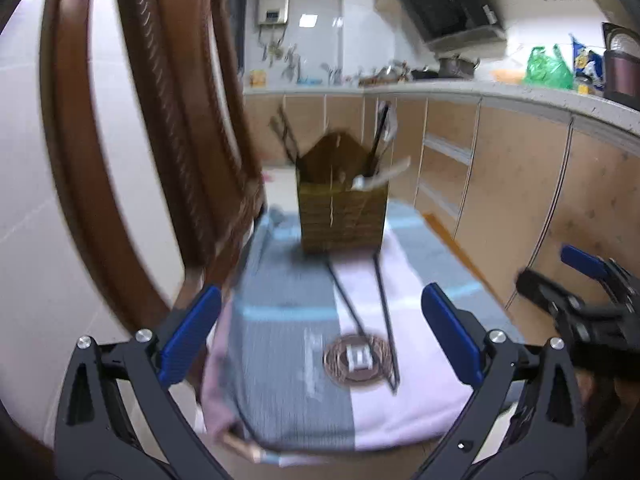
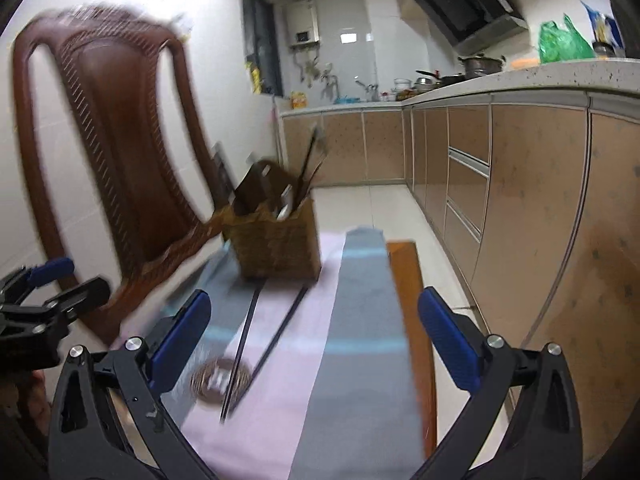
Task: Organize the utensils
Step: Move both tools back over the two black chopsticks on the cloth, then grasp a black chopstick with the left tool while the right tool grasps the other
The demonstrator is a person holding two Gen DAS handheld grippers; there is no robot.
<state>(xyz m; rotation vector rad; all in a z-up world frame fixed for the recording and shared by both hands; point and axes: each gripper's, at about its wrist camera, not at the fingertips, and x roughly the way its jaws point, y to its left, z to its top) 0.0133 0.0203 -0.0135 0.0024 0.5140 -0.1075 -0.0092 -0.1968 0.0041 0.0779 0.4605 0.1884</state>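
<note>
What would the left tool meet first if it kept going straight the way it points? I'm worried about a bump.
Probably the two black chopsticks lying on the cloth, ahead of the open left tool. Beyond them stands the woven utensil holder. Depth is blurred, so this is a guess.

Even, soft indoor light; bright glare patch on the far wall tiles (image 1: 308, 20). Both views motion-blurred, worst on the chair back (image 2: 116, 120) and holder (image 1: 340, 204). Strong fisheye bowing, dark vignetted corners; shadows faint
</note>
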